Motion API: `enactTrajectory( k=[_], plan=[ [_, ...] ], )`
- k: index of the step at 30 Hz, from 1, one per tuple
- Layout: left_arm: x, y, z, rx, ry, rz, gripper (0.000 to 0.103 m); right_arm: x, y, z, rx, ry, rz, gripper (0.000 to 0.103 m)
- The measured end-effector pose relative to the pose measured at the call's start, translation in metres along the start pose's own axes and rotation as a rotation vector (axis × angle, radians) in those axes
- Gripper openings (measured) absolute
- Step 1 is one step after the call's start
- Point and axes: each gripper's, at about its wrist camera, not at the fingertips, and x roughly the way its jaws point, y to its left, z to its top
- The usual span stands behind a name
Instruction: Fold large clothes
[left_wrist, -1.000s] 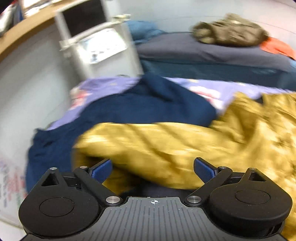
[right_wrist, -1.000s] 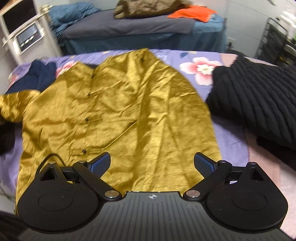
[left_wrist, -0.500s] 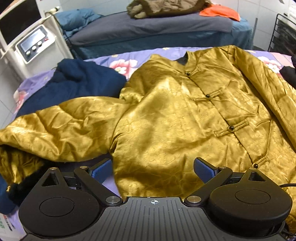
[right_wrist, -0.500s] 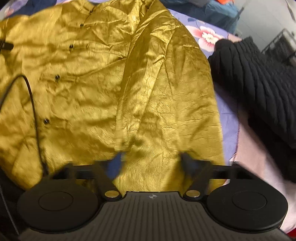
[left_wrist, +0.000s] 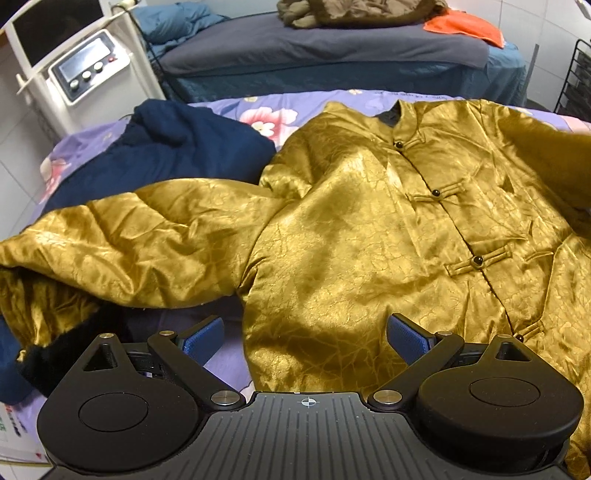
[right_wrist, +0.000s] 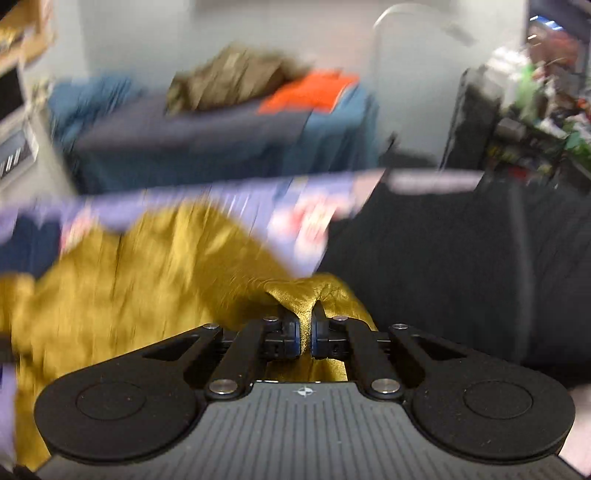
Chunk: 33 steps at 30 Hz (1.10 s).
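A gold satin jacket (left_wrist: 369, 229) with knotted buttons lies front-up on the floral purple bedsheet (left_wrist: 266, 107), one sleeve stretched out to the left. My left gripper (left_wrist: 304, 336) hovers open over the jacket's lower left hem, nothing between its blue pads. In the blurred right wrist view my right gripper (right_wrist: 304, 325) is shut on a pinched fold of the gold jacket (right_wrist: 306, 295), lifted off the bed. The raised cloth shows blurred at the right edge of the left wrist view.
A navy garment (left_wrist: 177, 151) lies left of the jacket. A black knit garment (right_wrist: 461, 266) lies to its right. Behind stand a second bed (left_wrist: 314, 55) with olive and orange clothes, a white machine (left_wrist: 81, 70) at left and a black rack (left_wrist: 576, 81) at right.
The right gripper went from wide open over the hem to shut on the gold cloth, then rose with it. The left gripper swung right and down from the sleeve to the jacket's hem.
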Motion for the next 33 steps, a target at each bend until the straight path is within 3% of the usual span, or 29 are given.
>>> enactTrajectory(
  k=[6,14,18,19,22,26,30,33],
  plan=[
    [-0.007,-0.001,-0.007,-0.009,0.001,0.023,0.103,0.015,-0.057,0.083,0.016,-0.153,-0.083,0.007],
    [-0.017,0.004,-0.030,-0.072,0.034,0.062,0.103,0.110,-0.095,0.148,-0.090,-0.115,-0.243,0.009],
    [-0.022,0.007,-0.043,-0.109,0.050,0.086,0.103,0.149,-0.090,0.153,-0.103,-0.104,-0.377,0.070],
    [-0.022,0.008,-0.046,-0.120,0.056,0.090,0.103,0.148,-0.086,0.151,-0.106,-0.135,-0.384,0.077],
    [-0.023,0.010,-0.054,-0.137,0.075,0.098,0.103,0.140,-0.073,0.142,-0.116,-0.227,-0.348,0.088],
    [-0.022,0.015,-0.059,-0.135,0.089,0.108,0.103,0.118,-0.054,0.129,-0.176,-0.317,-0.273,0.093],
    [-0.018,0.024,-0.058,-0.137,0.095,0.108,0.103,0.085,-0.039,0.116,-0.207,-0.354,-0.120,0.099],
    [-0.014,0.030,-0.054,-0.147,0.096,0.097,0.103,0.070,-0.034,0.106,-0.216,-0.325,-0.012,0.100]
  ],
)
